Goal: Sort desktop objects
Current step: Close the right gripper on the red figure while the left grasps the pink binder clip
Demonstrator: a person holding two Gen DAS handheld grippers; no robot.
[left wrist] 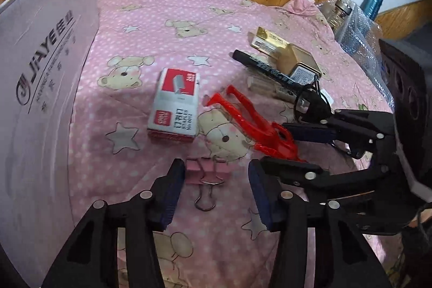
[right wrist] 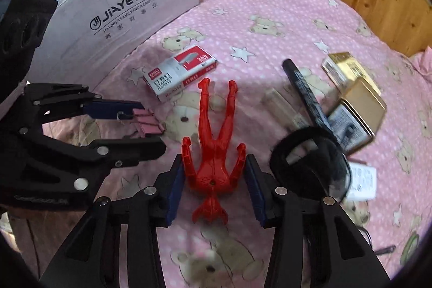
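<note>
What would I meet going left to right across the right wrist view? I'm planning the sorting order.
Left gripper at the pink binder clip → staples box → red figure between the right gripper's open fingers → black marker → gold tin.

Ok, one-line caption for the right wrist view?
Right tool open around a red plastic figure on pink bear-print cloth, left tool straddling a pink binder clip.
</note>
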